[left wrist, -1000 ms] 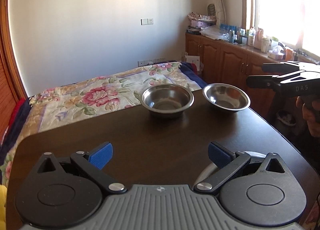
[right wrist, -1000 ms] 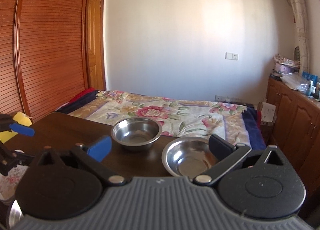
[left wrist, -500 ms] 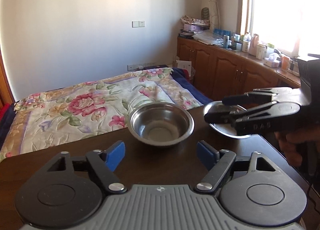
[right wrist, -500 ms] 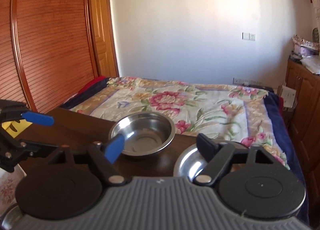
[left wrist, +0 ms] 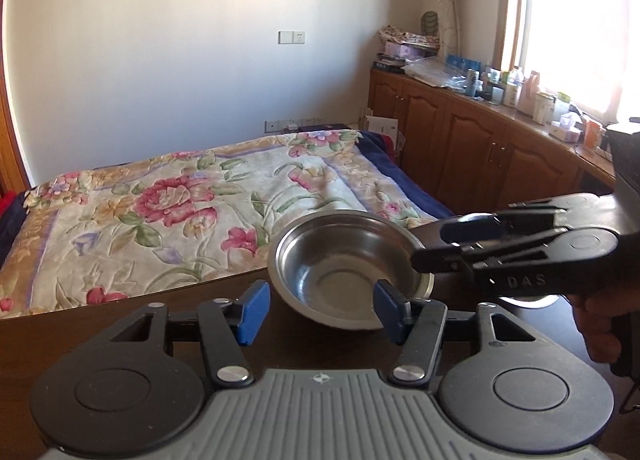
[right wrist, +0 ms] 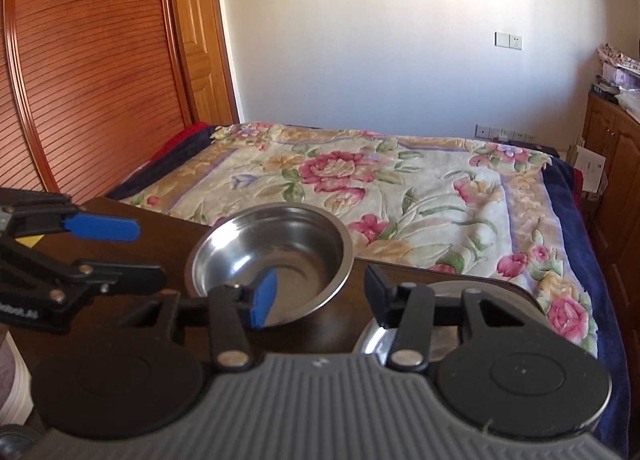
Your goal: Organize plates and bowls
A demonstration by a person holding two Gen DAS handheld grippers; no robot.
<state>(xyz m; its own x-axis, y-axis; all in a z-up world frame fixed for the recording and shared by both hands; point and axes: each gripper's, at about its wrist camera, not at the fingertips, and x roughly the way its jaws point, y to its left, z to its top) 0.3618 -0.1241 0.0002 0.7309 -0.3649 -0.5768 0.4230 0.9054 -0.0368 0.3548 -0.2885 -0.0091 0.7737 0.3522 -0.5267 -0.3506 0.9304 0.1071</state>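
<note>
Two hand-held tongs reach across a dark wooden bench (left wrist: 120, 340) toward two steel bowls near its far edge, with a bed under a floral cover (left wrist: 180, 204) just beyond.

In the left wrist view, the deep bowl (left wrist: 344, 264) sits just ahead of the left tongs (left wrist: 320, 306) and slightly to their right. Its near rim is level with the blue pads; the right pad overlaps the rim at its near right, while the left pad stands clear of the bowl on bare bench. The left tongs' jaws are closing with nothing pressed between them yet. The bowl is round, so it has no long axis to line up with; what matters is that one pad passes inside the rim and one outside.

The right tongs (left wrist: 434, 246) come in from the right of this view, held by a hand (left wrist: 600, 320), their tips at the deep bowl's right rim. In the right wrist view they point down over the shallow bowl (right wrist: 372, 340), which lies at the bench's far right corner, mostly hidden under them. Their jaws are also closing; whether the rim is between the pads cannot be told.

Each hand angles forward and downward, the left nearer the deep bowl, the right nearer the shallow one.
</note>
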